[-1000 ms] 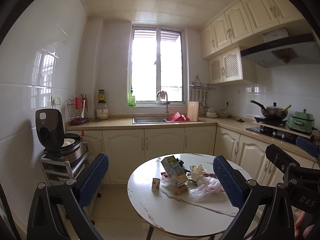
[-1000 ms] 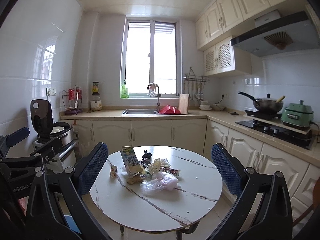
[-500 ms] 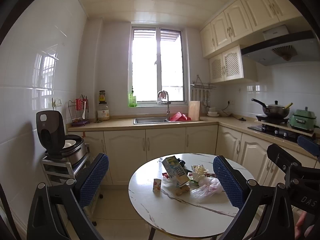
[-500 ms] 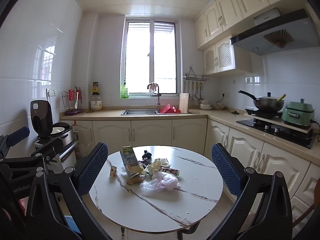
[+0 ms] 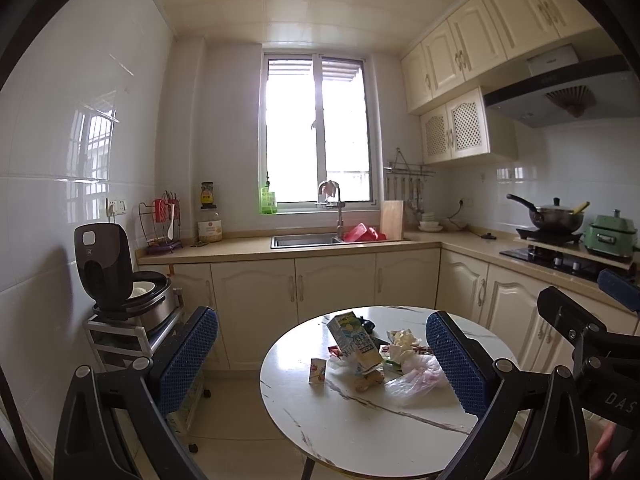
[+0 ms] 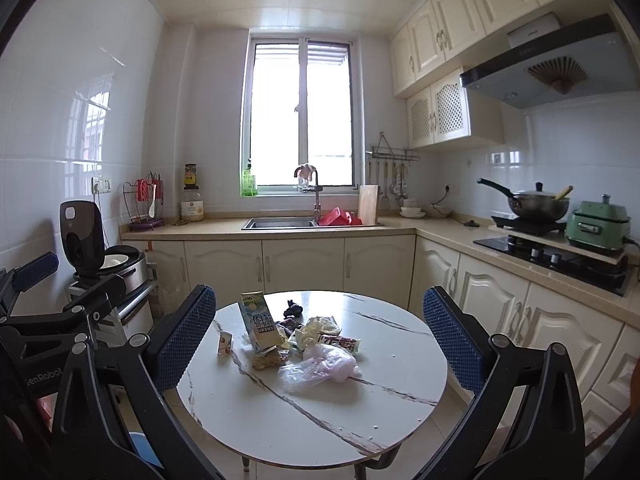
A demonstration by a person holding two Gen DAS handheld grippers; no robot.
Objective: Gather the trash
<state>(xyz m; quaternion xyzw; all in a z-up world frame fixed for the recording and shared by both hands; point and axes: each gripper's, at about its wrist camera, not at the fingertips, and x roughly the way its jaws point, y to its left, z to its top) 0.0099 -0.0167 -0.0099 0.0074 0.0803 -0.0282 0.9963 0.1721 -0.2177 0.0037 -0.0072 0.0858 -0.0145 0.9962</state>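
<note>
Trash [image 6: 296,340] sits in a heap on the round table [image 6: 320,412], in the lower middle of both views. Nothing in the heap has moved in the last second. What changed is small: in my left view the table and the heap now sit a little lower and a little bigger than a second ago, so I think I am creeping closer. My right view looks almost the same as before.

My left tongs [image 5: 320,348] are wide apart and hold nothing. My right tongs [image 6: 320,328] are wide apart too, and also hold nothing. Both are well short of the table edge.

In the heap I see a tall carton [image 6: 259,326] leaning over. A tiny box [image 6: 225,343] stands just left of it. A see-through bag [image 6: 320,366] lies crumpled at the front of the heap, with wrappers and scraps behind it near the carton. In the left view the carton [image 5: 354,342] is in the lower middle and the bag [image 5: 416,378] is just right of it.

So I think the job has not really begun. All the trash is on the table. Next I would have to get nearer and pick one piece. The bag looks soft and slippery, so it may slide out of a pinch. The carton may tip if I bump it.
</note>
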